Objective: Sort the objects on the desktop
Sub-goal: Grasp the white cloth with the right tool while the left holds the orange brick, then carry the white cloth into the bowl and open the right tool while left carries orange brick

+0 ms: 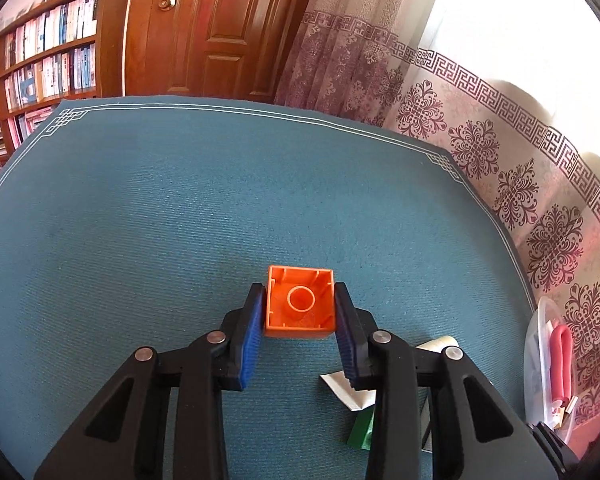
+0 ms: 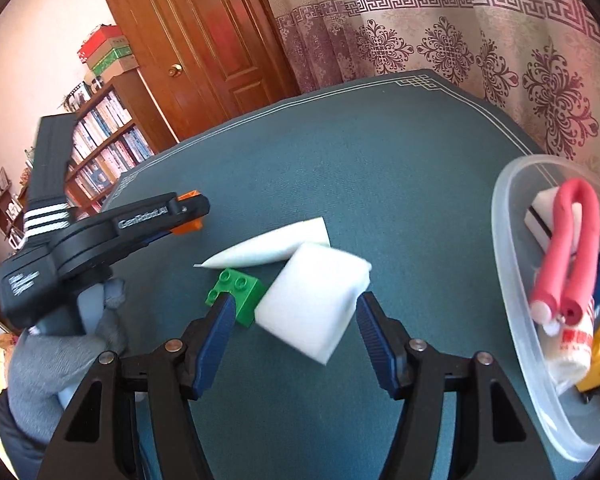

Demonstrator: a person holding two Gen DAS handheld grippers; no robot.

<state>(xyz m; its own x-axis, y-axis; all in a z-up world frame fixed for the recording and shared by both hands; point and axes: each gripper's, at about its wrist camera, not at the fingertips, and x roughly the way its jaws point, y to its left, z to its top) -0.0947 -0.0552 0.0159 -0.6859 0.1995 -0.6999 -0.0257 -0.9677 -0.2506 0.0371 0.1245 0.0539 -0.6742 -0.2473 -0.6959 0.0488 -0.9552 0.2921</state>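
Orange block: a hollow orange plastic building block (image 1: 300, 302), open underside facing the camera, pinched between the blue pads of the left gripper (image 1: 300, 312), above the blue-green felt table mat (image 1: 180, 208).
Right gripper (image 2: 296, 320): jaws spread, unclamped; a white foam sponge block (image 2: 316, 300) sits between the fingertips.
Green brick: a green studded plastic brick (image 2: 240, 292), touching the left pad.
Clear plastic tub (image 2: 512, 280): right of the right gripper, holding a pink foam roller (image 2: 568, 252).
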